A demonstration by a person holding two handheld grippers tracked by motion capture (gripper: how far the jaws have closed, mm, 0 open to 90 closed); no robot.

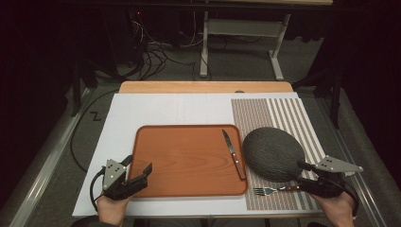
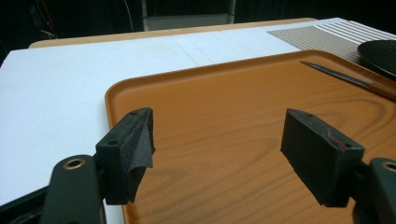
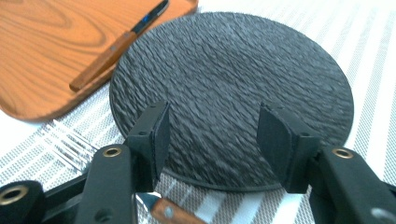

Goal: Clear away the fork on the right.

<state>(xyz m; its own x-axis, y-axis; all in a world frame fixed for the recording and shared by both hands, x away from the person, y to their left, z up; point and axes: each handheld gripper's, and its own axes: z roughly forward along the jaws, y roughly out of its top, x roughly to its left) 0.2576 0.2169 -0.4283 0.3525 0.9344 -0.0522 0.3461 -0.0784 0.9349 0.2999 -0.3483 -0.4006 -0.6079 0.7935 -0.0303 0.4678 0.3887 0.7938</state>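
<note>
In the high view, the right gripper (image 1: 306,172) sits at the lower right of the frame, at the near edge of the dark textured plate (image 1: 273,153), which lies on the striped placemat (image 1: 293,116) right of centre. In the right gripper view its jaws stand apart with the plate's near rim between them, the pads not pressing on it. A fork (image 1: 272,190) with a wooden handle lies on the placemat just below the plate, its handle end beside the right gripper. The left gripper (image 1: 137,171) rests at the lower left, over the near left corner of the wooden tray (image 1: 189,161), jaws wide and empty. A knife (image 1: 233,153) lies along the tray's right side.
</note>
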